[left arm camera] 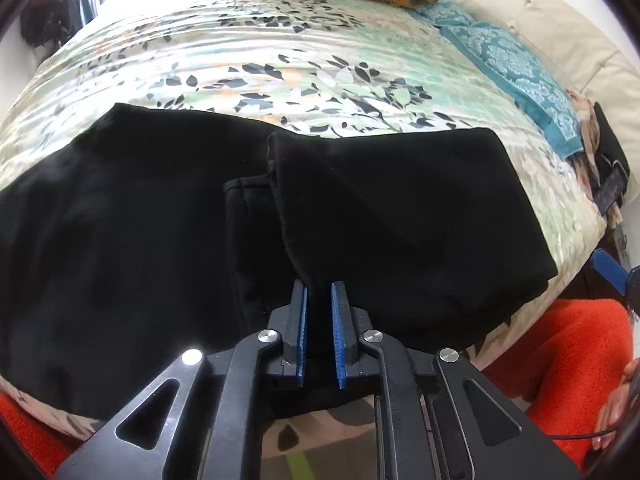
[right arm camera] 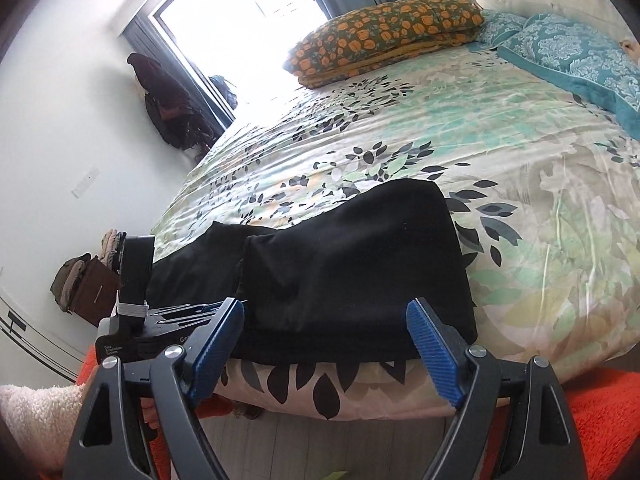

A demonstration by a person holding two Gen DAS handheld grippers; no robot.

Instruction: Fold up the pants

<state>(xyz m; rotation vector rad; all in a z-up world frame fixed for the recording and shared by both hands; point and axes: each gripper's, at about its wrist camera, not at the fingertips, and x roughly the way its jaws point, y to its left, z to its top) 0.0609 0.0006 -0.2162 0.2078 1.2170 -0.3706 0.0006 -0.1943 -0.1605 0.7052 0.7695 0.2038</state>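
Floral leaf-print bedspread [right arm camera: 460,128] covers the bed; one pair of soft black fabric pants [left arm camera: 400,208] lies partly folded near its front edge. One left gripper [left arm camera: 319,300] pinches a pants edge; one right gripper [right arm camera: 325,320] hangs spread wide, empty. A weak pinch could likely slip, undoing the fold. Two pillows sit beyond.

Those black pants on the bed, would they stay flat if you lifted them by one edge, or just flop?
Probably flop: the black pants already drape in soft folds where the left gripper pinches an edge. They look light, lying thin on the floral bedspread. Pushed, they would likely bunch rather than slide whole. The right gripper is open.
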